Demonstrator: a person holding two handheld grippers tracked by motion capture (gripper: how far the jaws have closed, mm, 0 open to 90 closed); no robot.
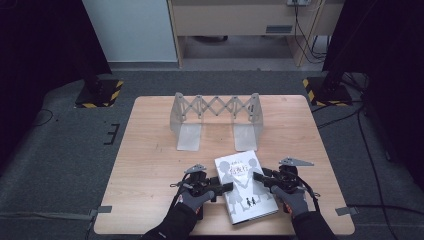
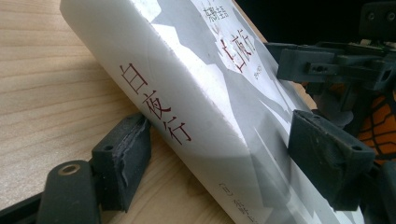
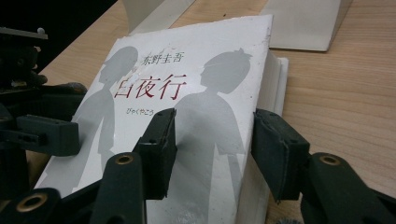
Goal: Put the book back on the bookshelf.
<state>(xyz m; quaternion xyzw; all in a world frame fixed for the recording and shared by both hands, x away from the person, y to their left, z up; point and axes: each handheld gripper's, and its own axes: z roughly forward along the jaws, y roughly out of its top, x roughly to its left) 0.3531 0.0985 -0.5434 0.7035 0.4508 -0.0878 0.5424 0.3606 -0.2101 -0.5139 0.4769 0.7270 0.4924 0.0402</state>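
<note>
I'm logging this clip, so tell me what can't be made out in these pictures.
- Book: the small cover print is too small in the high view.
- Spine: its lower text is cut off by the bottom edge in the left gripper view.
- Left tongs and right tongs: whether they press the book or only straddle it is unclear.
- Folding rack: cropped in the right gripper view.

Your tabletop is lit evenly from above, bright and soft, while the room around it goes very dark at 9 and 3 o'clock. The high view is a bit grainy and soft, so small print is hard to read. In your left gripper view, the white book shines with glare near 12 o'clock, and the near tongs look blurry. In your right gripper view, the book cover is sharp, with a dark corner at 10 o'clock.
</note>
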